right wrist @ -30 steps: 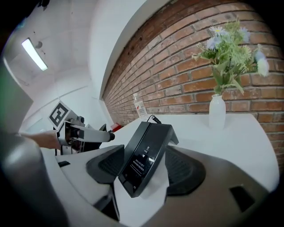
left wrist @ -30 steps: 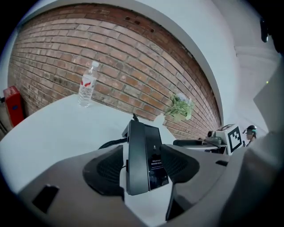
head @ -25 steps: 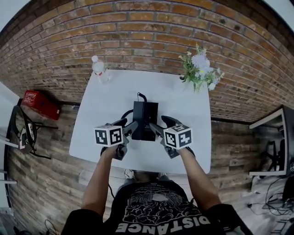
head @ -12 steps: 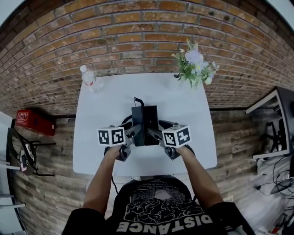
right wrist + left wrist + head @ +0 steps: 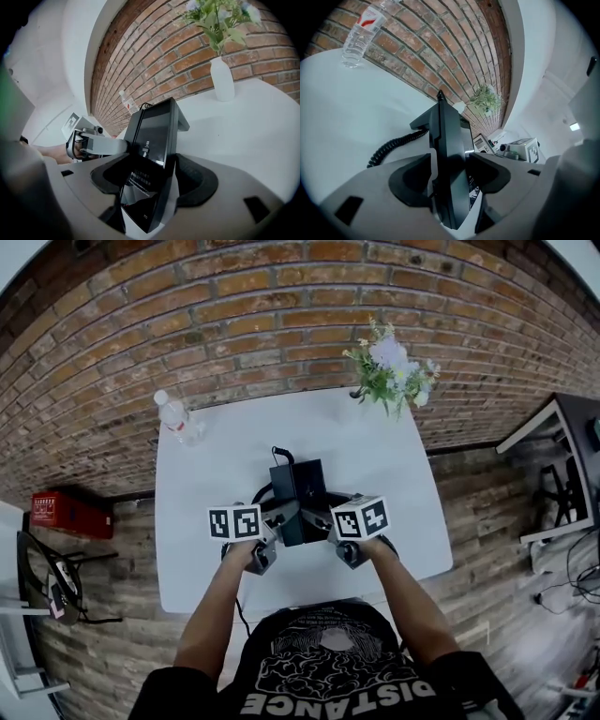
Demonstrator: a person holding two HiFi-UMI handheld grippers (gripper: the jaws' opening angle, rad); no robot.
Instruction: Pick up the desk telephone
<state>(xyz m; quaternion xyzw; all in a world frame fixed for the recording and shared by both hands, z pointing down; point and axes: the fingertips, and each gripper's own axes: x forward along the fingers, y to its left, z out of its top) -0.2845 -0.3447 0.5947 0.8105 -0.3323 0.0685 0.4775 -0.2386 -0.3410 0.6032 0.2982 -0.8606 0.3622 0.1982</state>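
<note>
Desk telephone (image 5: 298, 491) at centre of white table (image 5: 197, 540). L gripper (image 5: 449, 164) and R gripper (image 5: 150, 165) each clamp one side edge; phone body sits betw. each jaw pair.

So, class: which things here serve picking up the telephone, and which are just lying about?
In the job: telephone, left tool, right tool, both shut on it.
Lying about: bottle, flowers, red box.

Black short-sleeve tee (image 5: 328, 667) with a white graphic, plus grey left gripper (image 5: 279, 514) and right gripper (image 5: 322, 512), each carrying a white black-marker cube (image 5: 234, 522).
</note>
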